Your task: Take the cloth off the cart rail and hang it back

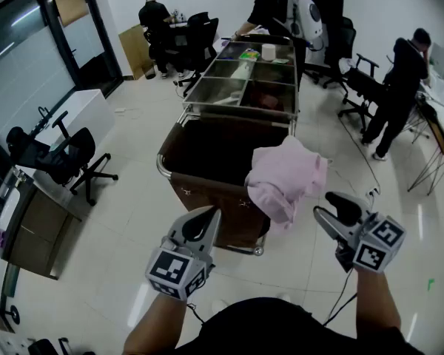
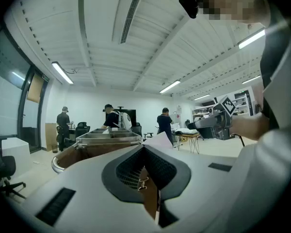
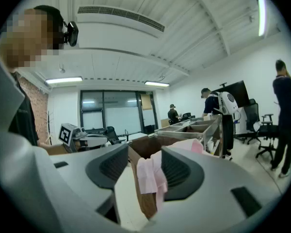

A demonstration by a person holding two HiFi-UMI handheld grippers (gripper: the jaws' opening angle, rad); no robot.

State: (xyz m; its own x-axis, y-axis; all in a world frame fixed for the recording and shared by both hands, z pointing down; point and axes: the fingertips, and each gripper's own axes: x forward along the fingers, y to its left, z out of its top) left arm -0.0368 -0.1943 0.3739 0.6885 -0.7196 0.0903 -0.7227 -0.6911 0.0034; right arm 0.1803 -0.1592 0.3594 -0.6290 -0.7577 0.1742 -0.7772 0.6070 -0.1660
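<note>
**A:** Where is the pink cloth [image 1: 285,176] right now?

**B:** It sits bunched over the near right corner of the cart rail [image 1: 161,166], and one fold hangs down the cart's brown side. It is not lifted off yet.

**A:** And the right gripper [image 1: 327,207]?

**B:** It is just beside the cloth and aimed at it, with its jaws partly apart. In the right gripper view the hanging fold shows in the gap, but the pads do not pinch it. I judge it is lining up the grab, with the gap kept narrow for thin fabric.

**A:** Why does the left gripper [image 1: 209,220] hold off?

**B:** Its jaws are together with nothing in them, level at the cart's near side. It is likely kept free to spread the cloth once it goes back over the rail.

**A:** Any risk?

**B:** The cloth is bunched, so pinching a single layer may drag it off unevenly.
</note>
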